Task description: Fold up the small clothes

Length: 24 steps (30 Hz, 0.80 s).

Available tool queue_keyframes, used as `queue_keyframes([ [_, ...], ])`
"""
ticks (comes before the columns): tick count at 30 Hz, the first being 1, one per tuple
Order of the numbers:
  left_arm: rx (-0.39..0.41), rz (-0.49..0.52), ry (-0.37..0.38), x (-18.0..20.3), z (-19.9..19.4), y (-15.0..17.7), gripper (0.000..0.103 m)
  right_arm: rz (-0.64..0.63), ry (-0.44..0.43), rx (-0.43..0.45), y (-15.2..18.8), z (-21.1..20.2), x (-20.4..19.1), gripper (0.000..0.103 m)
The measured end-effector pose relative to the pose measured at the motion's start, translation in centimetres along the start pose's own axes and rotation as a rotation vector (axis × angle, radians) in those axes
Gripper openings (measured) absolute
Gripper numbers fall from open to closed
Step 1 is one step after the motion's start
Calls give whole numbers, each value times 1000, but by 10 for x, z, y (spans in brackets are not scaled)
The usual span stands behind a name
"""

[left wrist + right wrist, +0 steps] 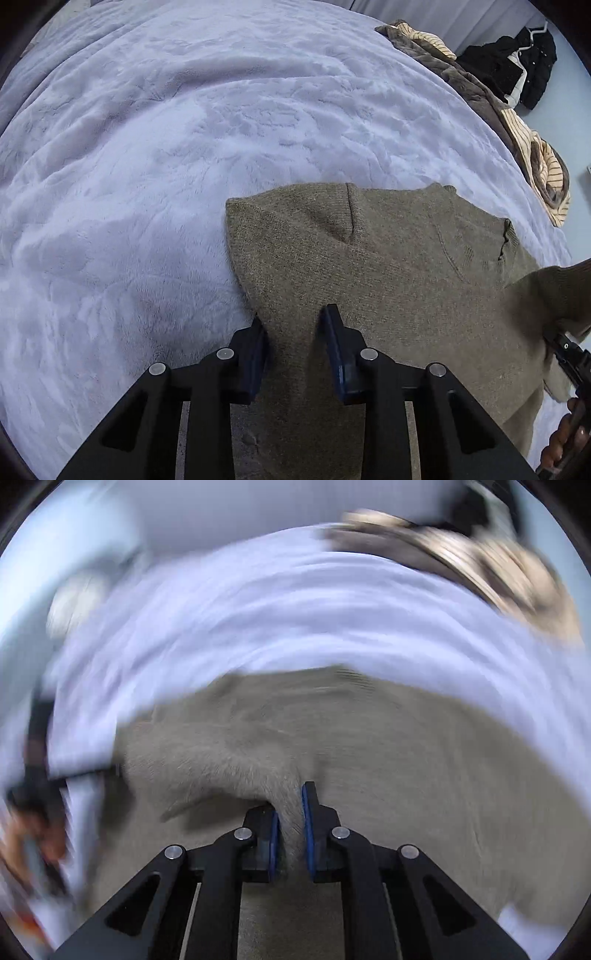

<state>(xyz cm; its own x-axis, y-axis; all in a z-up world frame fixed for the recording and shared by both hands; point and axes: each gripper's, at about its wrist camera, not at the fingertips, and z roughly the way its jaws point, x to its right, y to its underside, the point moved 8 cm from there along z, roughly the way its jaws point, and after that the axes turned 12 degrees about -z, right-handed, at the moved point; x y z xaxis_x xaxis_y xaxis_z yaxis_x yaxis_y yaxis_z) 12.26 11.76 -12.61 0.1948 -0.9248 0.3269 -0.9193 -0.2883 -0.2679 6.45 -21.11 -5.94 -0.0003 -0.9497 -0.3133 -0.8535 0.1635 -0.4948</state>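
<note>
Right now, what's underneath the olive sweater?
The olive sweater lies on a lavender plush blanket, which shows around its left and far edges. Whatever sits beneath the sweater's middle is covered and cannot be seen.

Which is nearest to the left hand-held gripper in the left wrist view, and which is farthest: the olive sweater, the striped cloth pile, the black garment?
1. olive sweater: between the fingers of the left hand-held gripper.
2. striped cloth pile: along the right edge of the lavender blanket.
3. black garment: beyond the pile, at the upper right.
</note>
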Motion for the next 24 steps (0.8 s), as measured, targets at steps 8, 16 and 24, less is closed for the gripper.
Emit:
queue_keyframes([
  [8, 64, -34, -23, -8, -11, -19, 70, 452, -255, -3, 60, -29, 37, 71],
  [16, -9, 14, 42, -4, -4, -24, 16, 302, -595, -291, 108, 64, -167, 63],
  [24, 9, 63, 70, -17, -15, -37, 10, 341, -624, -256, 87, 104, -213, 7],
])
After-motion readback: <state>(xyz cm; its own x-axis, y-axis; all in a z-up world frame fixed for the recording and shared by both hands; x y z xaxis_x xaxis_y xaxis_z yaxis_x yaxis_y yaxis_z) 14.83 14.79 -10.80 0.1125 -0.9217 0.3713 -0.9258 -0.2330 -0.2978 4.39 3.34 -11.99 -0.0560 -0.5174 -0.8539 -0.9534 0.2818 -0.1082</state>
